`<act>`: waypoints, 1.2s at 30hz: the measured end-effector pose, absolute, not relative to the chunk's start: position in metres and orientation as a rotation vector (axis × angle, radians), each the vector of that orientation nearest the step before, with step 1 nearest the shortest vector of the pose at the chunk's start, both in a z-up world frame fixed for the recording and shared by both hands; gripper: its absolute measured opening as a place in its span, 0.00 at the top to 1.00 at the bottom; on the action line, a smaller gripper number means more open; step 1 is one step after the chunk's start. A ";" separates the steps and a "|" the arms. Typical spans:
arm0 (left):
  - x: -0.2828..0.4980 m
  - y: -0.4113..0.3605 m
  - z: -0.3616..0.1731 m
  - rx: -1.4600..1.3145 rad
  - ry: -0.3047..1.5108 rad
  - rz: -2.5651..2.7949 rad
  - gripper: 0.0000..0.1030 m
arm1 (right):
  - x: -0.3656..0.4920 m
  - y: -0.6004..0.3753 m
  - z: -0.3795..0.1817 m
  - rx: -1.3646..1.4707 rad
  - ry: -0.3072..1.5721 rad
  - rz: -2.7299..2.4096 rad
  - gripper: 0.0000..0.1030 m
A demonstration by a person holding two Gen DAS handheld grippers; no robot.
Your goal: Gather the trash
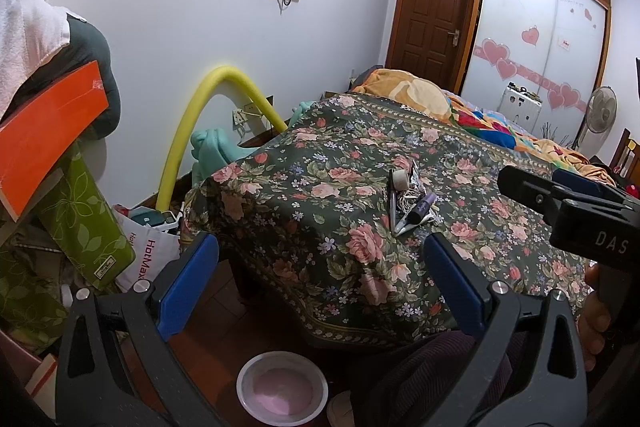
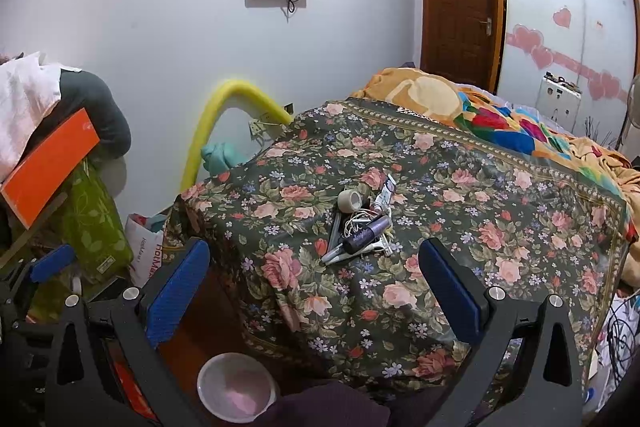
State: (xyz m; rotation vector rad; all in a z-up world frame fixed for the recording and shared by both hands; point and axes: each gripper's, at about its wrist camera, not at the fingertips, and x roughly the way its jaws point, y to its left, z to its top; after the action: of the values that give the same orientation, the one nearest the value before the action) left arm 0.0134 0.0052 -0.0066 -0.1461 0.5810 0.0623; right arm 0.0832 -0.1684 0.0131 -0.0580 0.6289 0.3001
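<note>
Bedroom corner, white wall behind: a floral cloth (image 2: pixel 420 227) drapes the surface, with the bed (image 2: pixel 500 115) just beyond it. You hold both tongs wide apart and empty, the left tongs (image 1: pixel 320 287) and right tongs (image 2: pixel 316 287) hovering short of the cloth's near edge. Your trash sits mid-cloth in one small heap: a tape roll (image 2: pixel 349 200), a purple tube (image 2: pixel 366 233), a tangle of white cord (image 2: pixel 362 217), pens (image 2: pixel 334 227) and a crumpled wrapper (image 2: pixel 386 191) (some pieces overlap, so the count is uncertain). On the floor below stands a round white bin (image 1: pixel 280 387) with a pink liner; nothing shows inside it. Judged from this, collection has not begun: every piece remains to be picked up and dropped in.
</note>
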 end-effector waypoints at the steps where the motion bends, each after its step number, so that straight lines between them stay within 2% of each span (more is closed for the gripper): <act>1: 0.014 0.005 -0.007 -0.145 0.581 0.063 0.00 | 0.084 -0.168 0.013 -0.058 0.630 0.300 0.00; 20: 0.024 -0.001 -0.013 -0.130 0.600 0.066 0.00 | 0.090 -0.173 0.009 -0.035 0.646 0.308 0.00; 32: 0.076 -0.027 -0.018 -0.125 0.622 0.058 0.00 | 0.123 -0.202 -0.006 -0.029 0.704 0.265 0.00; 36: 0.101 -0.041 -0.025 -0.129 0.643 0.039 0.08 | 0.142 -0.218 -0.019 -0.015 0.751 0.264 0.00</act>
State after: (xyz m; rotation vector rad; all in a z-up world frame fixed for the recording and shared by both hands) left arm 0.1006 -0.0413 -0.0246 -0.1285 0.6426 0.0394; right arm 0.1422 -0.2180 -0.0192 -0.0153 0.7511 0.2637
